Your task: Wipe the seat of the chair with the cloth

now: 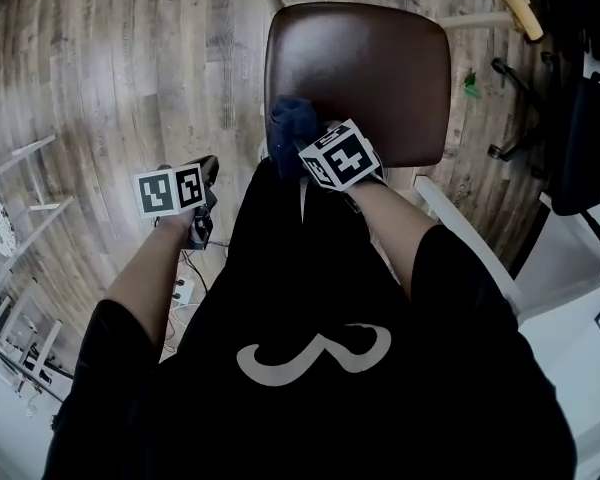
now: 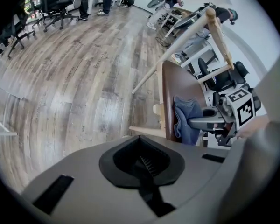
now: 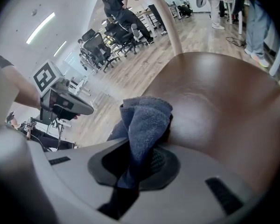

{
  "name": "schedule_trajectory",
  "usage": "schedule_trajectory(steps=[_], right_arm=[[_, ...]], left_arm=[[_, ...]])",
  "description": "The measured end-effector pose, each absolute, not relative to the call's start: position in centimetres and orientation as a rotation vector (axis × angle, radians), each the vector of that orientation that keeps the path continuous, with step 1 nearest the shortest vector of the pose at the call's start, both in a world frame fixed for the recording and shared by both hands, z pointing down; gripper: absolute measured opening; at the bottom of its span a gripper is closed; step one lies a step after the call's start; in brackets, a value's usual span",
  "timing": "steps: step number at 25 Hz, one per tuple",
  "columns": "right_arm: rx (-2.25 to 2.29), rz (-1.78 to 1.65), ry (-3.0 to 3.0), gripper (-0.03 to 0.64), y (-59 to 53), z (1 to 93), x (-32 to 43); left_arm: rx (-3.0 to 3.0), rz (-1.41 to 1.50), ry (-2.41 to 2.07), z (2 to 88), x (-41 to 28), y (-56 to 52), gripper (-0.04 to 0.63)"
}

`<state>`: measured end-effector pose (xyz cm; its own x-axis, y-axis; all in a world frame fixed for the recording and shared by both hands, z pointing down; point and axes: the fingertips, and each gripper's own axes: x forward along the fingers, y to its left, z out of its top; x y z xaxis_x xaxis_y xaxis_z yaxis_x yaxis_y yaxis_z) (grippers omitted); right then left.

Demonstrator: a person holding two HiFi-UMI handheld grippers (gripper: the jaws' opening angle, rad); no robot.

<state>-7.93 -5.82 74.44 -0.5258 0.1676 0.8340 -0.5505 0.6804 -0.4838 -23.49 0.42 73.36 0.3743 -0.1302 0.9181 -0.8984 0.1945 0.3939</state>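
The chair's brown leather seat (image 1: 365, 73) fills the upper middle of the head view. A dark blue cloth (image 1: 292, 128) is bunched at the seat's near left edge, and my right gripper (image 1: 305, 153) is shut on it. In the right gripper view the cloth (image 3: 144, 120) rises out of the jaws and rests against the seat (image 3: 219, 106). My left gripper (image 1: 205, 183) hangs left of the chair over the wooden floor, shut with nothing in it. From the left gripper view, the cloth (image 2: 186, 118) and the seat (image 2: 172, 92) show to the right.
Light wooden chair legs or rails (image 1: 515, 3) stick out beyond the seat. A black office chair (image 1: 580, 138) stands at the right, a white bench edge (image 1: 460, 228) close to my right arm, and white frames (image 1: 20, 208) at the left. Cables lie on the floor (image 1: 190, 268).
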Motion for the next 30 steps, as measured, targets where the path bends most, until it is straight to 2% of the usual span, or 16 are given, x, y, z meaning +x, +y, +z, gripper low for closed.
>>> schedule_trajectory(steps=[12, 30], right_arm=[[0.416, 0.894, -1.871, 0.048, -7.5, 74.4, 4.0], [0.559, 0.919, -1.747, 0.048, -7.9, 74.7, 19.3]], left_arm=[[1.321, 0.766, -1.027, 73.5, -14.7, -0.5, 0.012], [1.374, 0.841, -1.0, 72.6, -7.1, -2.3, 0.012]])
